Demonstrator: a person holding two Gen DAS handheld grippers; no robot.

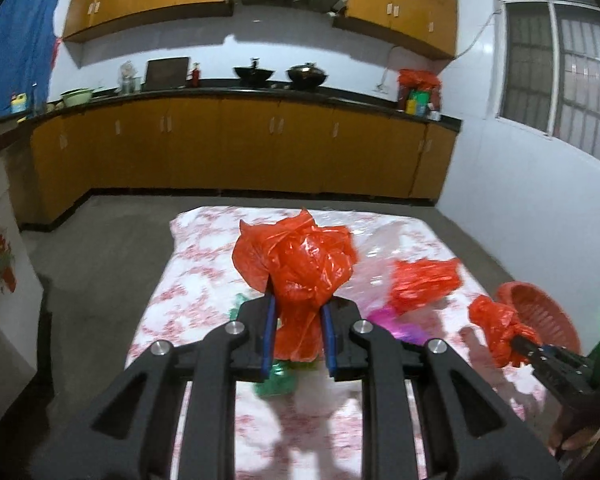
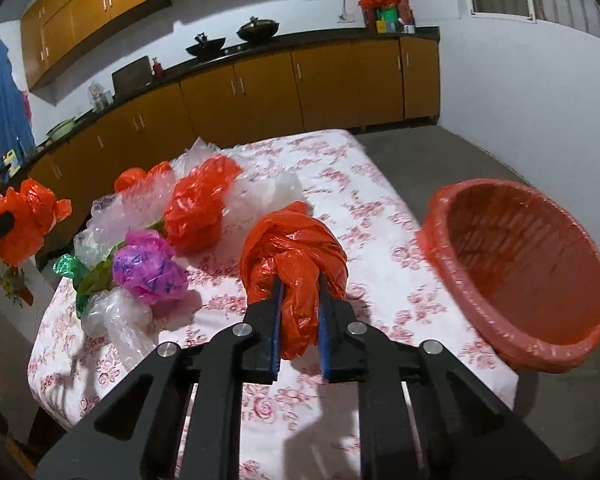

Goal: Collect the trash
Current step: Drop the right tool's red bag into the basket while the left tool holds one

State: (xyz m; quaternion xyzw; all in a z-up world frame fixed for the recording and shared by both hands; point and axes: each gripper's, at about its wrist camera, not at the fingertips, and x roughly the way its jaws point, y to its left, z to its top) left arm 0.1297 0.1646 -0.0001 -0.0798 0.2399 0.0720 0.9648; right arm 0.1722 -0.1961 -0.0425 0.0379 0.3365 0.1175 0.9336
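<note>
Each black claw [image 1: 299,312] [image 2: 299,296] has blue pads and silver pivot screws.

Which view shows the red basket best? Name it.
The right wrist view: the red basket shows whole at the table's edge, its inside open to the camera. The left wrist view shows only part of it, behind the right gripper and its bag.

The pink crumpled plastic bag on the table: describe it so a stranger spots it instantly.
Start at the floral-clothed table, then the heap of crumpled plastic bags on its left side. At the heap's near edge lies the pink crumpled plastic bag, the only pink one.
</note>
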